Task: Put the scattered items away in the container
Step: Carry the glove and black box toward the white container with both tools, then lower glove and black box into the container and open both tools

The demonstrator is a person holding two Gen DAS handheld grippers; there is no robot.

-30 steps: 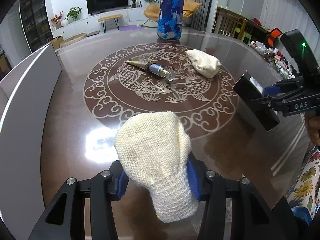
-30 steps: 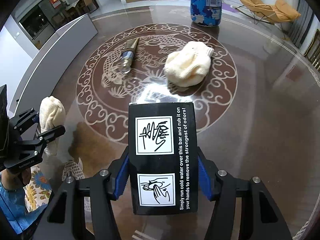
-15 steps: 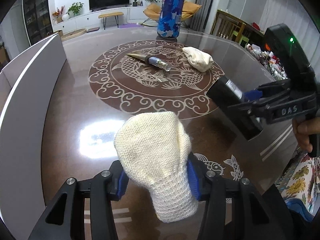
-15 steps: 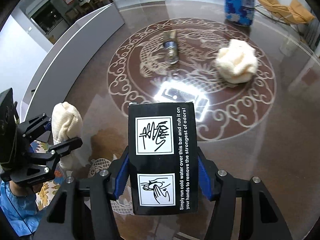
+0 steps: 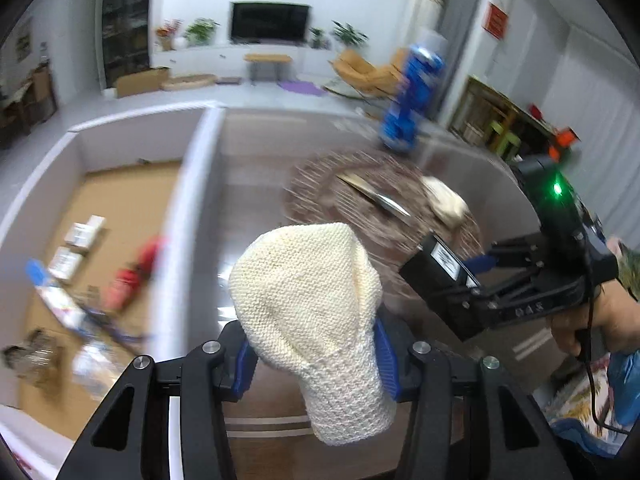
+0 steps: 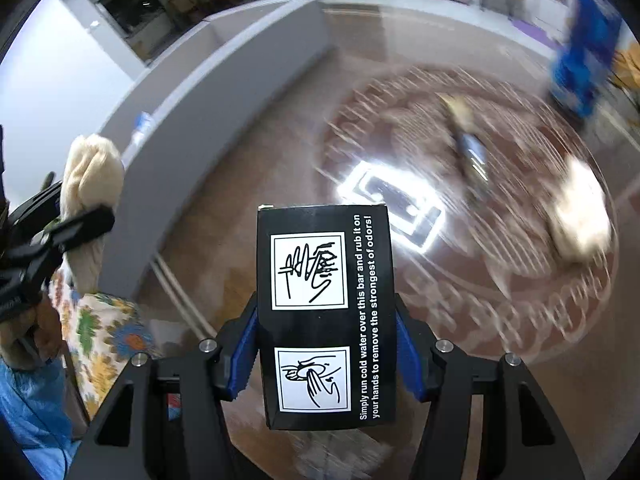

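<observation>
The left gripper (image 5: 312,354) has its jaws clenched on a cream knitted sock (image 5: 316,304), above the tabletop (image 5: 256,208), with the open container (image 5: 192,184) at nine o'clock. The right gripper (image 6: 324,350) grasps a black box (image 6: 324,316). A second sock (image 6: 580,216), blurred, seemingly lies at two o'clock.

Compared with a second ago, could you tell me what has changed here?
Both grippers swung toward the white container, whose inside now shows. Unchanged: left gripper clamps the cream sock, right gripper the black box; second sock and tube remain on the table.
</observation>
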